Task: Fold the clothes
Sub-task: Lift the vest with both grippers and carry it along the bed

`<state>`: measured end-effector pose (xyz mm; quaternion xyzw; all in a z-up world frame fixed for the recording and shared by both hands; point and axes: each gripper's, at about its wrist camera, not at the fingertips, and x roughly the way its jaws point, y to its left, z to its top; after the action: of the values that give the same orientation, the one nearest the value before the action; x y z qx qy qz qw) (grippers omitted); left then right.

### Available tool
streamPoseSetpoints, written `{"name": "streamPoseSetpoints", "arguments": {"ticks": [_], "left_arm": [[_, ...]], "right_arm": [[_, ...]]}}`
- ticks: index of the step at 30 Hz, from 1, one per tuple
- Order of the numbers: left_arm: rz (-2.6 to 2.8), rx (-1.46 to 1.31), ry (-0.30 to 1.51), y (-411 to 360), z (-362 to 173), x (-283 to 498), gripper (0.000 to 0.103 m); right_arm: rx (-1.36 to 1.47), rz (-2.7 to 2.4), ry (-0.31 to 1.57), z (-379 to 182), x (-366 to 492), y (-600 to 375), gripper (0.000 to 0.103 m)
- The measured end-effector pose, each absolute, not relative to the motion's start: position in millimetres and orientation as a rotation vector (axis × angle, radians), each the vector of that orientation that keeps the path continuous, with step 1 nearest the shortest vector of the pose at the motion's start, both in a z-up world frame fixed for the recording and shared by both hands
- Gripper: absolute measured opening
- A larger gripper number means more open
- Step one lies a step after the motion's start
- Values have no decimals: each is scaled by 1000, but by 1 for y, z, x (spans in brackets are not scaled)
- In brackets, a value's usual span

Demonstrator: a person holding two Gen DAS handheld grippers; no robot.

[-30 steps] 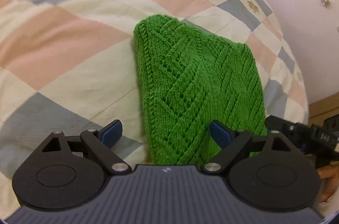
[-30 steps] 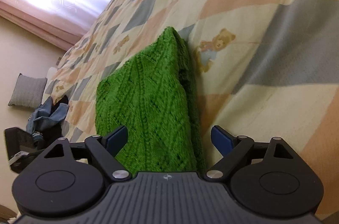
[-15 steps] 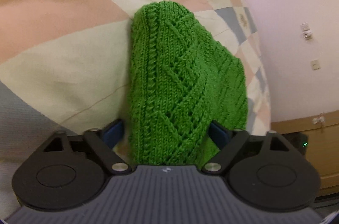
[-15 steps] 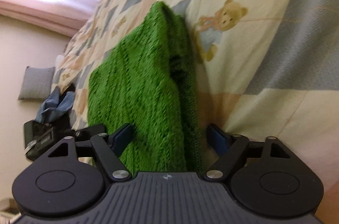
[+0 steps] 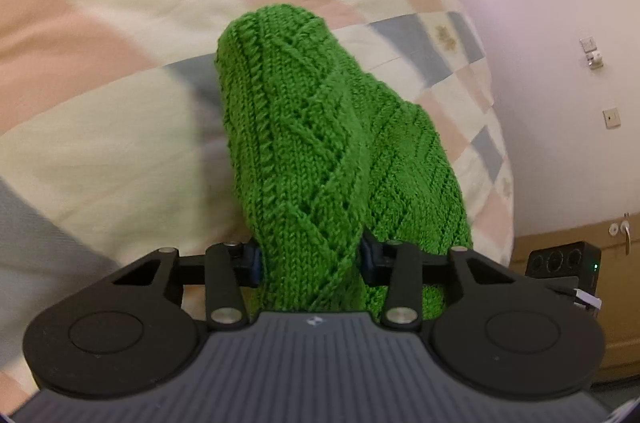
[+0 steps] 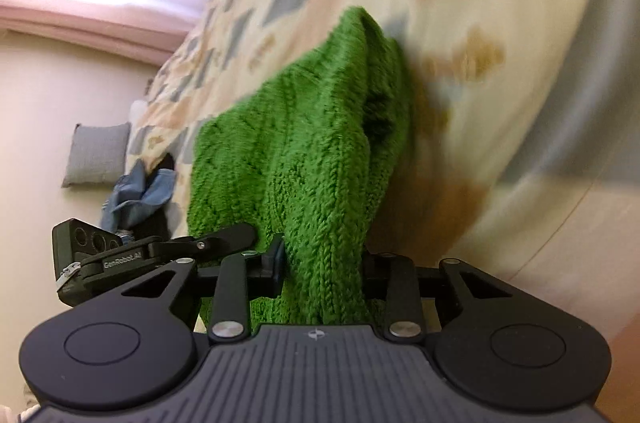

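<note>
A bright green, cable-and-lace patterned knitted garment (image 5: 320, 151) is seen bunched and lifted above a patchwork quilt of cream, peach and grey-blue squares (image 5: 100, 127) spread over a bed. In the left wrist view, the left gripper (image 5: 310, 261) is closed on a gathered fold of the knit, with its blue pads (image 5: 253, 263) pressed against the fabric on both sides; the rest of the garment is draped away toward the far edge of the quilt. In the right wrist view, the right gripper (image 6: 322, 261) is likewise clamped on a bunched edge of the same garment (image 6: 304, 159), which is pinched narrow between the jaws and widens beyond them. The black body of the left gripper (image 6: 120, 255) is seen to the left, just beside the knit. A grey square cushion (image 6: 98, 153) and a crumpled blue denim piece (image 6: 140, 195) are seen against the bed's side. The quilt (image 6: 500, 103) is blurred here. A pale wall with small switch plates (image 5: 592, 51) and a wooden cabinet (image 5: 612, 303) are visible at the right of the left wrist view
</note>
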<state>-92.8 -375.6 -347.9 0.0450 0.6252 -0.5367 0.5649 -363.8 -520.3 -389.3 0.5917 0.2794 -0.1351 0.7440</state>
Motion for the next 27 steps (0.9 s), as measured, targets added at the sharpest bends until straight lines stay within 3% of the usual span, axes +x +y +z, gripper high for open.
{"name": "streamPoseSetpoints", "arguments": {"ticks": [6, 16, 27], "left_arm": [[-1321, 51, 1395, -468, -312, -197, 37], [-1514, -115, 1390, -686, -333, -349, 37], [-1499, -39, 1365, -828, -381, -421, 38]], "right_arm": [[1267, -261, 609, -337, -445, -614, 31], [1069, -431, 626, -280, -620, -826, 31], [1000, -485, 668, -316, -679, -961, 31]]}}
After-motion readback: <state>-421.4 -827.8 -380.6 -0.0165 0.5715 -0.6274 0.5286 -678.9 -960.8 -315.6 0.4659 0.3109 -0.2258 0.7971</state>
